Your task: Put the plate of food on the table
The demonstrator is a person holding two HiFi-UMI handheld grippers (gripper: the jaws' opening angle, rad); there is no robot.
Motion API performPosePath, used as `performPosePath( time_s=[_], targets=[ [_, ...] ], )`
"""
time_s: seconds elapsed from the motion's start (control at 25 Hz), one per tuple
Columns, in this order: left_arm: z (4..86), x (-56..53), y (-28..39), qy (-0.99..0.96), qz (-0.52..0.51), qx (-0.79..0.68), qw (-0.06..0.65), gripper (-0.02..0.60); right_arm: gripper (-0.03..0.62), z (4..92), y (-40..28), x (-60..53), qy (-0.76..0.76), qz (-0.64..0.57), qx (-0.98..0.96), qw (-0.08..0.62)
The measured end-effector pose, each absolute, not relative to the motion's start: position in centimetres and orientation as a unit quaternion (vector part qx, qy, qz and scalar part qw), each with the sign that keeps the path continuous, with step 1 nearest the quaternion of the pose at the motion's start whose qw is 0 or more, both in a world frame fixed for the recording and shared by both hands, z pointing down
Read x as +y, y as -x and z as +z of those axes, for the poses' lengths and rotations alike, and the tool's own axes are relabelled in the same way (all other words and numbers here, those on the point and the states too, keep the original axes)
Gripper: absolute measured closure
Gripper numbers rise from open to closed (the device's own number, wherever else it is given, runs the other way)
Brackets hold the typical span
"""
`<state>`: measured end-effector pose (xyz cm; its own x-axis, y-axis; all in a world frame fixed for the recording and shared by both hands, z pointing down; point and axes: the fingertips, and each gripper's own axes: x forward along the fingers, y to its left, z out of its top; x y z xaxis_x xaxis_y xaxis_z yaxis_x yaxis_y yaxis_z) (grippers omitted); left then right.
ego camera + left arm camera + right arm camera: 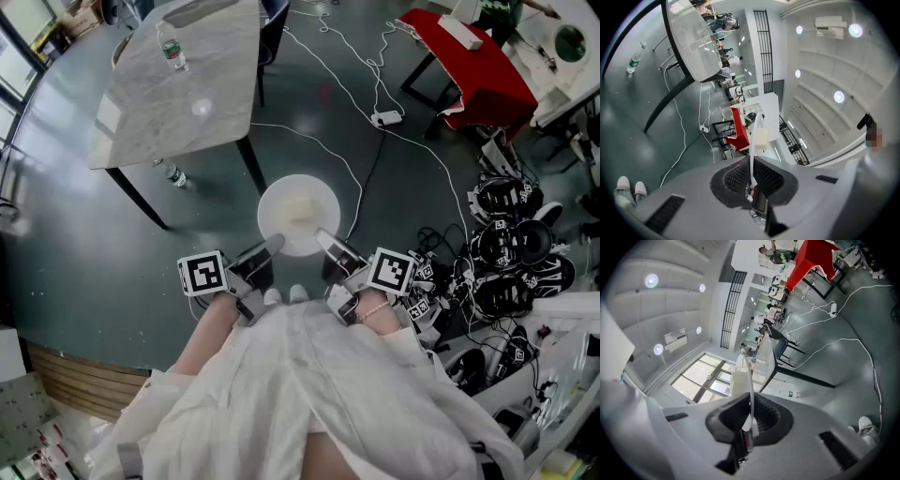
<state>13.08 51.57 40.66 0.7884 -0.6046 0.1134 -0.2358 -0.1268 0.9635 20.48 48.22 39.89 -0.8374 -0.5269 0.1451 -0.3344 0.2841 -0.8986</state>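
A: In the head view, how far has the person got?
B: The round white plate with a pale food block hangs over the dark floor, pinched between the left tool and the right tool. The grey marble counter is well apart.
A: And the left gripper view?
B: The jaws are clamped on the plate's edge.
A: The right gripper view?
B: The same there, so the carry and set-down are likely still to do.

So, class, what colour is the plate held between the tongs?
White. The plate shows best in the head view.
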Motion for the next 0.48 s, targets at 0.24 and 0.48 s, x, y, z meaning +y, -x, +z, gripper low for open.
performPosePath(
  time_s=[0.24,0.48],
  targets=[
    [41.2,51.9,-13.4,-0.733,-0.146,-0.291,0.598,0.555,0.583,40.5,-20.4,49.2,0.268,-0.572,0.768,0.104],
    [40.9,50.5,-13.4,-0.734,-0.152,-0.287,0.596,0.555,0.583,40.1,-20.6,47.6,0.270,-0.532,0.798,0.083]
  ],
)
